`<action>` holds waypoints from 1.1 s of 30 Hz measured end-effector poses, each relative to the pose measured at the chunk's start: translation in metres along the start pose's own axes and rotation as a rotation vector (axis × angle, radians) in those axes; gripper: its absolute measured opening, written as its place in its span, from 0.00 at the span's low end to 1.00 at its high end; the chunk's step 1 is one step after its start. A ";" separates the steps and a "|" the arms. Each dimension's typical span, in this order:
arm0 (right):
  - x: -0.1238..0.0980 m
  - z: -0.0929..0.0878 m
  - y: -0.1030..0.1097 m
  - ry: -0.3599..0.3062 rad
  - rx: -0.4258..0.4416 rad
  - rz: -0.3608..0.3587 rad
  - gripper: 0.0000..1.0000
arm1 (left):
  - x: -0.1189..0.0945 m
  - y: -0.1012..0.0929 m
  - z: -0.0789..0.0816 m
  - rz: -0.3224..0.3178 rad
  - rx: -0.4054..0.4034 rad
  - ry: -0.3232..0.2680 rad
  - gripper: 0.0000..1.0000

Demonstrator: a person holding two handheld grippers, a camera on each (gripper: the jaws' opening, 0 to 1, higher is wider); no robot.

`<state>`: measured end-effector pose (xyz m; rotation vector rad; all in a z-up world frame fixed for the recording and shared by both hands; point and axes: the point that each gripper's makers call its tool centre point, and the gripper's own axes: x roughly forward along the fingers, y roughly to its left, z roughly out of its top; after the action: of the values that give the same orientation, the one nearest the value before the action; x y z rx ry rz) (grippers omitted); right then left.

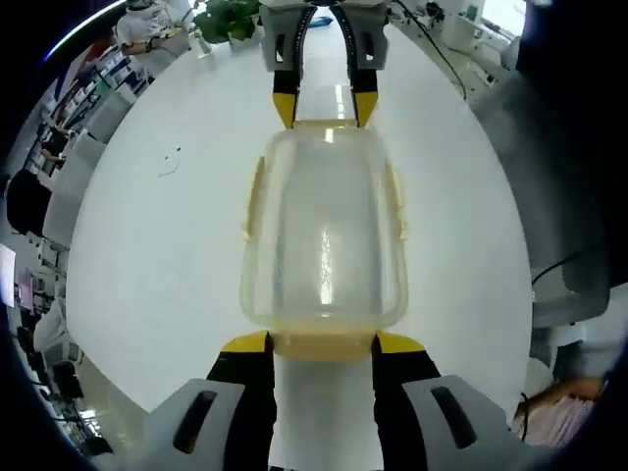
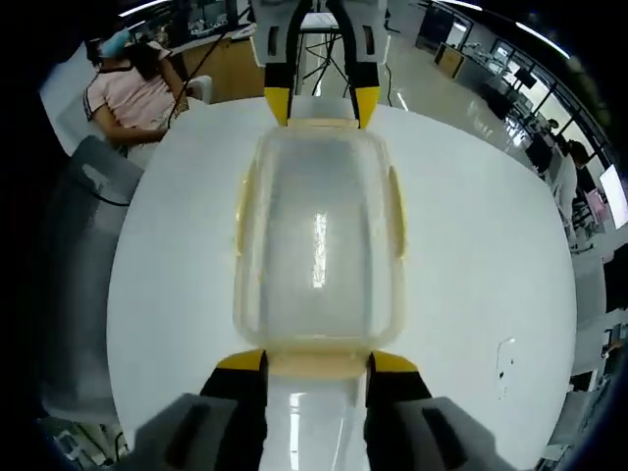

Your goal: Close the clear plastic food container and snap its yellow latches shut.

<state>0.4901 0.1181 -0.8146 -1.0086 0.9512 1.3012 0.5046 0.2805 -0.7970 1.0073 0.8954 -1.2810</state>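
A clear plastic container (image 1: 324, 235) with its lid on lies lengthwise on the white table (image 1: 147, 245). Pale yellow latches (image 1: 253, 196) run along its long sides. My left gripper (image 1: 322, 343) is open at the near end, and its yellow fingertips (image 1: 245, 343) flank the yellow end latch (image 1: 324, 347). My right gripper (image 1: 324, 103) faces it at the far end. In the right gripper view the container (image 2: 319, 235) lies the same way. There my right gripper (image 2: 317, 361) stands open around its end latch (image 2: 316, 365), with the left gripper (image 2: 314, 103) opposite. Whether the latches are snapped down I cannot tell.
The table is round and bare around the container. A potted plant (image 1: 231, 18) stands at its far edge. Grey chairs (image 1: 549, 196) (image 2: 78, 245) stand close to the rim. A person in pink (image 2: 123, 93) sits beyond the table, with office desks behind.
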 end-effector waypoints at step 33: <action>-0.015 -0.040 0.006 0.021 0.008 -0.002 0.36 | 0.016 -0.009 0.039 0.004 -0.004 -0.037 0.35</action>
<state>0.4836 0.0760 -0.8122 -1.0189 0.9703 1.2859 0.4969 0.2387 -0.8005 0.9787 0.8669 -1.2897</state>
